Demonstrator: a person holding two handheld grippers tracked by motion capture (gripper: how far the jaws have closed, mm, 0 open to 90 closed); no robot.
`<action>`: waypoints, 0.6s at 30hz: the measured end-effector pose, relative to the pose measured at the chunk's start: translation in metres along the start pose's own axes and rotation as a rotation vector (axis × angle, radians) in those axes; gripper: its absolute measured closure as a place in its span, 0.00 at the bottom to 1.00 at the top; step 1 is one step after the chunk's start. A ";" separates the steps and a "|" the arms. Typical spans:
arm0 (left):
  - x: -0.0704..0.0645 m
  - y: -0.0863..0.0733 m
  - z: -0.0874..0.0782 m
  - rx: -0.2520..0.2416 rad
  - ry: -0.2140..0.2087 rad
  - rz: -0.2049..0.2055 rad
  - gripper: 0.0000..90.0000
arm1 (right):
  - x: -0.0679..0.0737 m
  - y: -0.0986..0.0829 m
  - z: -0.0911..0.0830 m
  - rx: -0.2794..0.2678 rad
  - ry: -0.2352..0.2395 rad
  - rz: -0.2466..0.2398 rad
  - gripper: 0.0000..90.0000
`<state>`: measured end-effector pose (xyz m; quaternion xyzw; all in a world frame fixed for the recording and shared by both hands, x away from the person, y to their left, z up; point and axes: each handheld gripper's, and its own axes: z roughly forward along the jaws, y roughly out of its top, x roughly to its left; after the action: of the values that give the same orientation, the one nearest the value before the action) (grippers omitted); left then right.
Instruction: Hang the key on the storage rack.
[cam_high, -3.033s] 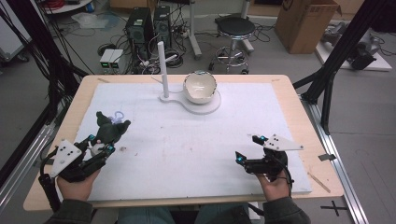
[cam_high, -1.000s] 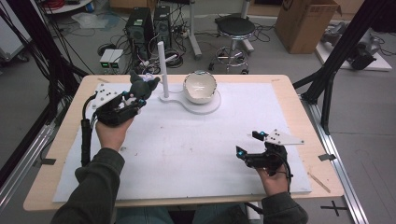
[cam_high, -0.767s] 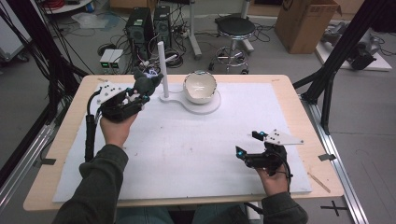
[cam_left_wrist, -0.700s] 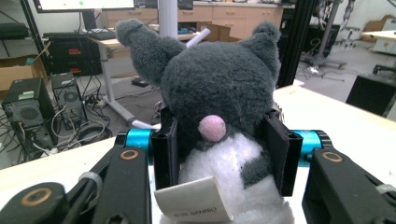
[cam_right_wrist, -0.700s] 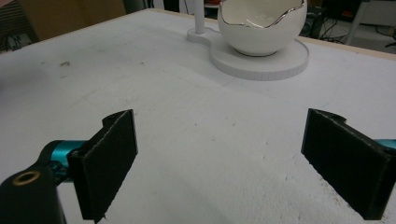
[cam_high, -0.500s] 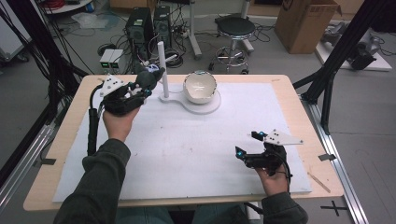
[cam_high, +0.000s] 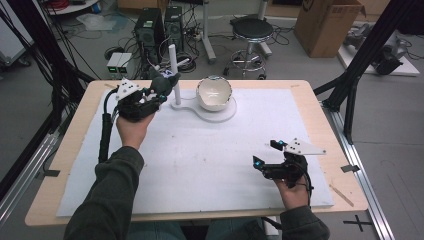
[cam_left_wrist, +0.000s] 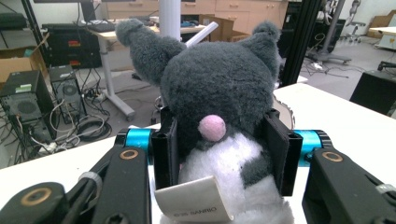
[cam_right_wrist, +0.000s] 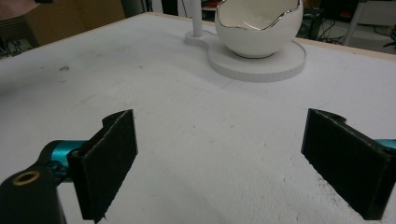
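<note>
A grey and white plush toy (cam_left_wrist: 219, 112) with a pink nose and a paper tag is clamped between the jaws of my left gripper (cam_left_wrist: 224, 154). From above, that left gripper (cam_high: 150, 95) holds the plush toy (cam_high: 162, 83) high at the table's far left, just left of a white post (cam_high: 173, 75). The post rises from a white stand (cam_high: 220, 112) that carries an egg-shaped white bowl (cam_high: 214, 94). My right gripper (cam_high: 270, 160) rests near the front right, jaws wide apart with nothing between them. Ahead of the right gripper (cam_right_wrist: 224, 163) the bowl (cam_right_wrist: 257, 28) sits on the stand.
A white mat (cam_high: 200, 155) covers the wooden table (cam_high: 320, 110). Behind the far edge are computer towers (cam_high: 157, 25), a stool (cam_high: 250, 30) and a cardboard box (cam_high: 327, 25). Black frame posts (cam_high: 360, 65) stand at the right side.
My left gripper carried the plush toy from the front left of the table up to the far left, then crept rightward to the post. The right gripper stayed put.
</note>
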<state>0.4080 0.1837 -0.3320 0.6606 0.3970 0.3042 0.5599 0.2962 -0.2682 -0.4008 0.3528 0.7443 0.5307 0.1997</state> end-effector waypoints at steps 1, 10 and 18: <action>0.000 -0.001 0.001 0.002 0.003 -0.001 0.60 | 0.000 0.000 0.000 0.000 0.000 0.000 0.11; 0.002 -0.009 0.006 0.025 0.022 -0.017 0.60 | 0.002 0.001 0.001 -0.003 0.003 -0.001 0.11; 0.004 -0.023 0.010 0.058 0.029 -0.035 0.60 | 0.003 0.001 0.000 -0.004 0.003 -0.003 0.11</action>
<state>0.4142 0.1835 -0.3562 0.6649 0.4251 0.2922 0.5401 0.2950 -0.2660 -0.3995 0.3504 0.7442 0.5324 0.1998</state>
